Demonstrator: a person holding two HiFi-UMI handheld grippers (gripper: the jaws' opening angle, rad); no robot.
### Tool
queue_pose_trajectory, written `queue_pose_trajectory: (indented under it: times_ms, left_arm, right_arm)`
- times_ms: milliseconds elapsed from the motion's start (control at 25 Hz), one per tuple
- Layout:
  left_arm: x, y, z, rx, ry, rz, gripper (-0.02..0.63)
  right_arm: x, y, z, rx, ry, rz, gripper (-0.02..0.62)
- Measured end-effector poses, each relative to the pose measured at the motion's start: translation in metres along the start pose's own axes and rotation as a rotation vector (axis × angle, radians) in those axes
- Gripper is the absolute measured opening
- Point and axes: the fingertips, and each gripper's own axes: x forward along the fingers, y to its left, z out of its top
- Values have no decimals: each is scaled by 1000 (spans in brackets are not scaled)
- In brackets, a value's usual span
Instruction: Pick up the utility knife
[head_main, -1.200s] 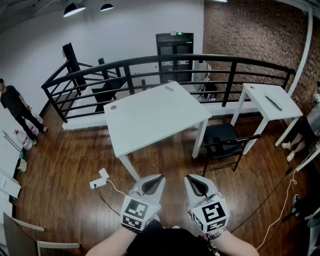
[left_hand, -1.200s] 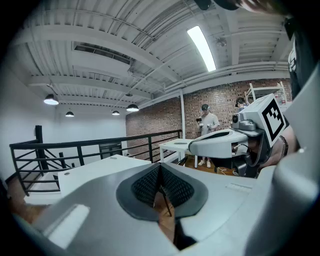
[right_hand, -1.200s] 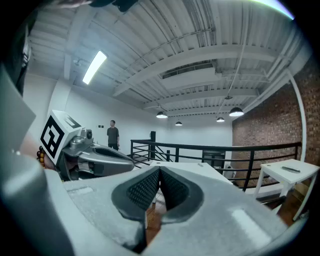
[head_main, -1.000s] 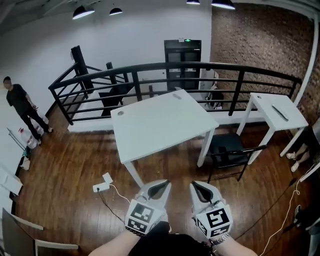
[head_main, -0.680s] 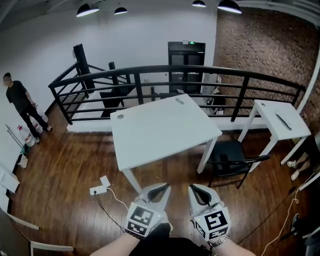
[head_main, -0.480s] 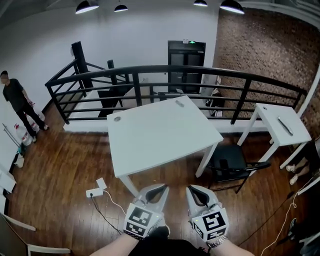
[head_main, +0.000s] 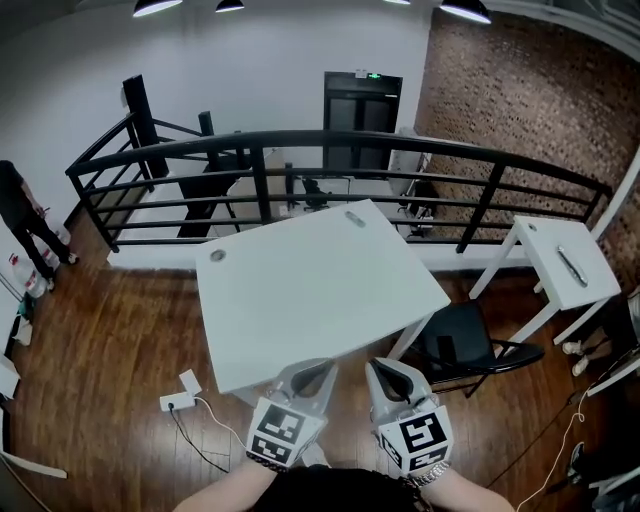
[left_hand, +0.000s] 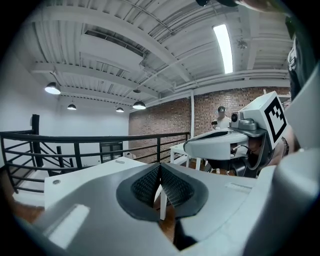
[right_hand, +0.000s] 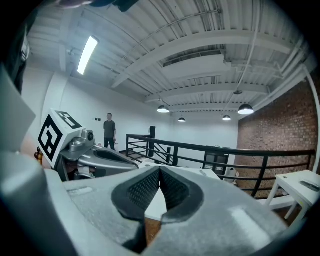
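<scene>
White table (head_main: 320, 290) is faced by the left gripper (head_main: 318, 366) and right gripper (head_main: 378, 364), jaws pressed together and empty; the utility knife (head_main: 570, 266) (seemingly, a slim grey thing) is laid on the side table (head_main: 540, 250), far right.

L claw (head_main: 316, 370), R claw (head_main: 381, 370) side by side, white table (head_main: 320, 285) ahead, blk chair (head_main: 457, 347) right

Bright ceiling lamps (head_main: 462, 9), sharp focus, fisheye bending, dark vignetted corners
</scene>
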Motion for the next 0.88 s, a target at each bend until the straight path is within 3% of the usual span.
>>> queue_pose_trajectory:
  times_ms: [400, 880]
  left_arm:
    - [41, 60, 23, -28, 3, -9, 17]
    - [114, 125, 23, -68, 37, 36, 17]
  right_arm:
    - [79, -23, 22, -29, -4, 20, -6]
    - [170, -82, 13, -13, 19, 47, -6]
